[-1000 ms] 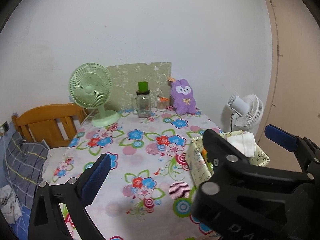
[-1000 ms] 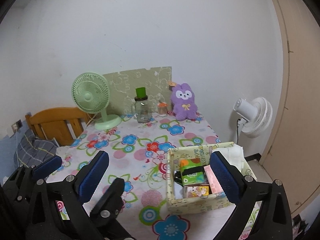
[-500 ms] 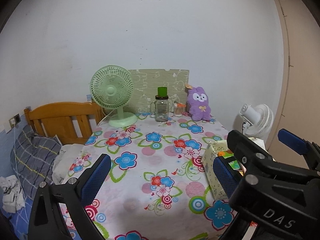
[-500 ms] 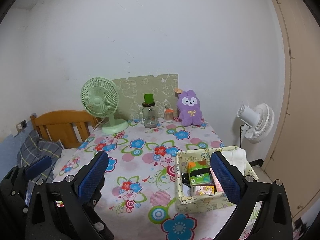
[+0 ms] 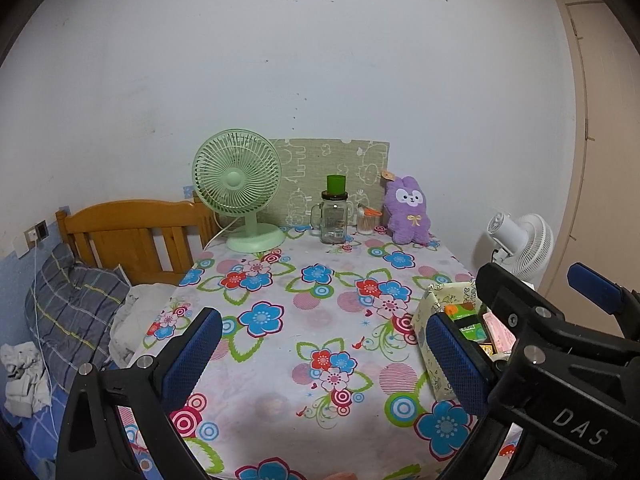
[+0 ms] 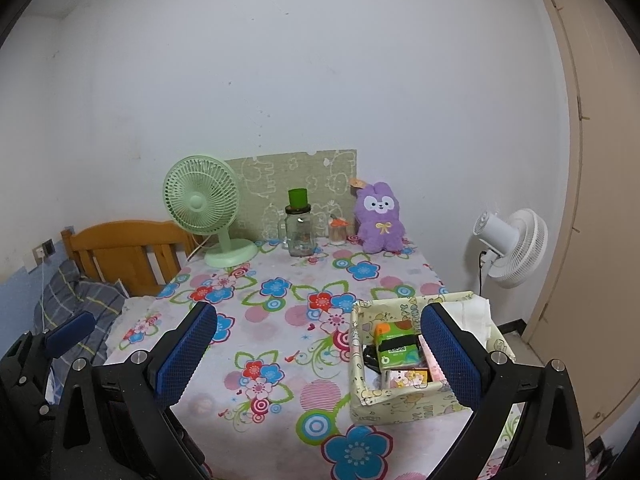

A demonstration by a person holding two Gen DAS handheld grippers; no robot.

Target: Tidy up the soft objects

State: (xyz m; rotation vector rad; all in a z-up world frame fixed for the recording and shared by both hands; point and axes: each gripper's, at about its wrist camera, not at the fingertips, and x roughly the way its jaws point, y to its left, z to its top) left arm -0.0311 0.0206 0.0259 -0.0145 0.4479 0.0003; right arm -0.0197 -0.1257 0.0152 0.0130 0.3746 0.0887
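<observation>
A purple plush rabbit (image 5: 409, 213) (image 6: 379, 218) sits upright at the table's far right, against the wall. A pale yellow fabric box (image 6: 404, 398) (image 5: 430, 312) stands at the near right edge, holding a green tissue pack (image 6: 398, 348), a pink pack and white cloth (image 6: 474, 312). My left gripper (image 5: 320, 354) is open and empty above the near table. My right gripper (image 6: 318, 354) is open and empty, its right finger over the box.
A green desk fan (image 5: 240, 190), a glass jar with green lid (image 5: 334, 216) and a small cup (image 5: 368, 220) stand along the back. A white floor fan (image 6: 510, 246) is right of the table. A wooden headboard (image 5: 132, 232) and pillow (image 5: 72, 308) are left.
Both grippers have drawn back and up from the table, so the objects look smaller and farther. The left view has swung right to left across the table. Both stay open.
</observation>
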